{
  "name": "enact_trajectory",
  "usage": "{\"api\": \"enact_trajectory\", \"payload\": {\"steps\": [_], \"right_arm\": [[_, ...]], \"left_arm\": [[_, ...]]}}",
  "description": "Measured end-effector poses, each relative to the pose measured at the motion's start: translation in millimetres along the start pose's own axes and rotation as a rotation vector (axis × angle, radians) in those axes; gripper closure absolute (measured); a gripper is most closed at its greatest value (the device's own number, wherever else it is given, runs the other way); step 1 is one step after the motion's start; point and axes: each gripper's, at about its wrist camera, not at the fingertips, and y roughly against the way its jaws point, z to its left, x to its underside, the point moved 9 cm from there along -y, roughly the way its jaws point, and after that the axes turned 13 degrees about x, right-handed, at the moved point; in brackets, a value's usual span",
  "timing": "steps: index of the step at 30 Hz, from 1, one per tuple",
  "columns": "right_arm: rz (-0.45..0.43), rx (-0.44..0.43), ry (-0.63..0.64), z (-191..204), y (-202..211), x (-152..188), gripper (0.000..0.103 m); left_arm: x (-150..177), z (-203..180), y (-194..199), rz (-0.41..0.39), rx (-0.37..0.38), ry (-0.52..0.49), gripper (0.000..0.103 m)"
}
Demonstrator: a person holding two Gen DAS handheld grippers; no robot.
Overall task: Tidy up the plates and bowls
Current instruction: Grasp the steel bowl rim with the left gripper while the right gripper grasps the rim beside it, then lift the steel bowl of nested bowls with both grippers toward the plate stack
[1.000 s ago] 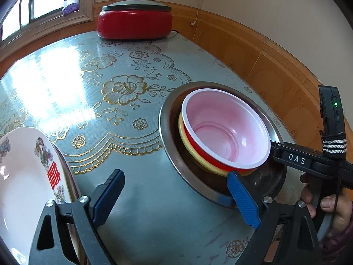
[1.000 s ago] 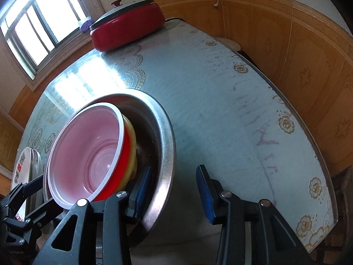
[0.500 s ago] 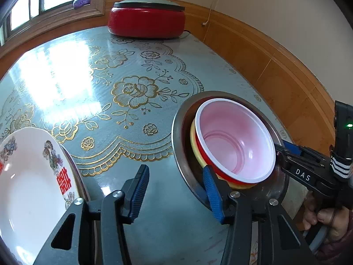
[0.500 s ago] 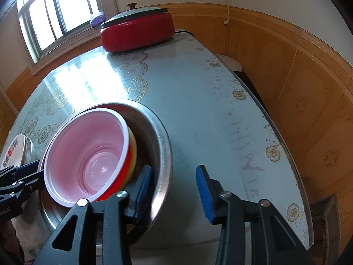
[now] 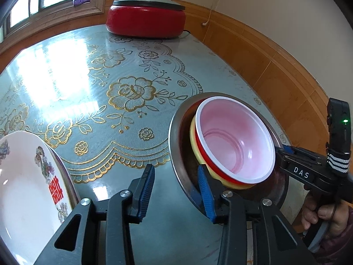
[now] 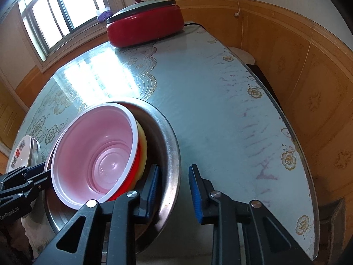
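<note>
A steel basin [image 5: 176, 154] [image 6: 172, 145] on the table holds a red bowl with a pink inside [image 5: 236, 139] [image 6: 94, 152], nested in a yellow bowl [image 5: 193, 137] [image 6: 143, 141]. My left gripper [image 5: 176, 190] is open and straddles the basin's near rim, one finger inside and one outside. My right gripper [image 6: 173, 187] is open and straddles the rim on the opposite side; it also shows in the left wrist view [image 5: 308, 165]. A white plate with red characters [image 5: 24, 187] [image 6: 21, 152] lies to the left.
A red lidded electric pot [image 5: 146, 15] [image 6: 145, 25] stands at the far end of the table by the window. The flowered tablecloth [image 5: 99, 77] covers the table. A wood-panelled wall runs along the right, close to the table edge [image 6: 308, 172].
My left gripper has narrowed and moved right, so its fingers now straddle the basin's rim. The right gripper keeps its place over the opposite rim.
</note>
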Motion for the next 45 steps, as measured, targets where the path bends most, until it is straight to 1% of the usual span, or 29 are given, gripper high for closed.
{"api": "enact_trajectory", "payload": {"steps": [3,5,7,9,12,16,18,20,23,27,29,32,35,39,42,45], "right_arm": [[0.000,0.007,0.027,1.5,1.0,1.5,0.076],[-0.002,0.012,0.040,2.1,1.3,1.4,0.076],[-0.004,0.015,0.051,2.5,1.5,1.5,0.076],[-0.001,0.021,0.072,3.9,1.9,2.3,0.076],[0.002,0.036,0.111,6.4,2.0,2.2,0.076],[0.025,0.006,0.095,4.7,-1.0,3.3,0.076],[0.041,0.001,0.109,6.8,-4.6,4.7,0.076],[0.056,-0.001,0.123,10.2,-9.8,7.1,0.076],[0.059,-0.014,0.101,12.0,-13.1,8.0,0.080],[0.062,-0.025,0.086,10.7,-14.6,8.3,0.080],[0.063,-0.028,0.075,9.4,-14.7,8.7,0.079],[0.066,-0.015,0.072,9.8,-13.8,9.7,0.078],[0.074,0.001,0.071,9.6,-12.2,11.8,0.078],[0.073,0.002,0.053,9.9,-10.1,14.1,0.078],[0.069,-0.001,0.030,9.3,-10.1,14.8,0.078],[0.072,-0.032,0.009,9.6,-9.2,15.7,0.078]], "left_arm": [[-2.4,2.2,-3.1,0.006,-0.015,-0.001,0.062],[-3.6,4.3,-7.0,0.016,-0.013,0.011,0.062],[-3.2,2.9,-10.0,0.024,-0.013,0.002,0.062],[-2.9,0.7,-14.0,0.030,-0.004,-0.003,0.066],[-1.6,-1.5,-17.5,0.034,-0.004,-0.005,0.068],[-0.1,-2.5,-16.5,0.023,-0.002,-0.007,0.069],[-0.1,-2.1,-14.9,0.010,-0.001,-0.007,0.069],[1.7,-2.5,-15.3,0.012,0.017,-0.001,0.069],[3.6,-3.0,-14.2,0.008,0.031,0.005,0.069],[3.6,-4.9,-15.1,-0.004,0.035,-0.015,0.069],[4.0,-4.1,-15.1,-0.011,0.055,0.000,0.069],[5.1,-2.2,-13.9,-0.016,0.057,0.017,0.066],[6.3,-2.2,-12.4,-0.018,0.058,0.024,0.066],[9.0,-5.5,-12.3,-0.002,0.083,0.027,0.069],[9.1,-8.2,-11.9,0.000,0.080,0.016,0.072],[10.9,-11.3,-15.1,0.014,0.084,0.010,0.072]]}}
